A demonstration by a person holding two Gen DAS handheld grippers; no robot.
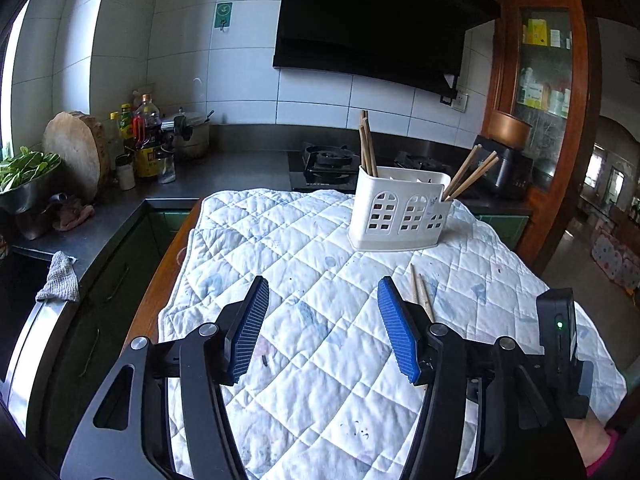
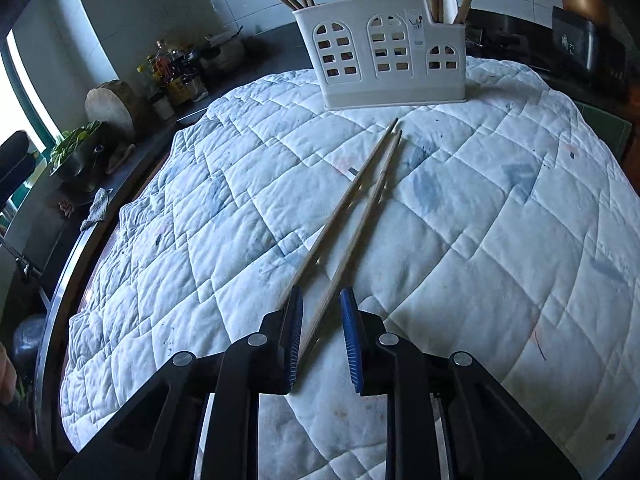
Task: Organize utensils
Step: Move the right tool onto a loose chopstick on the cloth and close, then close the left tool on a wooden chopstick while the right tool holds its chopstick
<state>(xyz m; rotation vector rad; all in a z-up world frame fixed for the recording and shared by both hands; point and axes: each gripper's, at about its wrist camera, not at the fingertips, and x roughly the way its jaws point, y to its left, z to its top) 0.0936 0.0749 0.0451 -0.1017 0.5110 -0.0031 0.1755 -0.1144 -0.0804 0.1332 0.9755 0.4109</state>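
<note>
Chopsticks (image 2: 352, 208): I'm seeing them pointing at the caddy (image 2: 384, 56), near ends reaching my right claw (image 2: 320, 300).
Claws: right half-released around one stick; left claw (image 1: 322, 288) hanging released.

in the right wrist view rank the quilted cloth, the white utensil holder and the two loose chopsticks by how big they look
1. Quilted cloth, which fills most of the view.
2. White utensil holder.
3. Two loose chopsticks: long but very thin. They run toward the camera, so their length is exaggerated and their rank against the holder is unsure.
</note>
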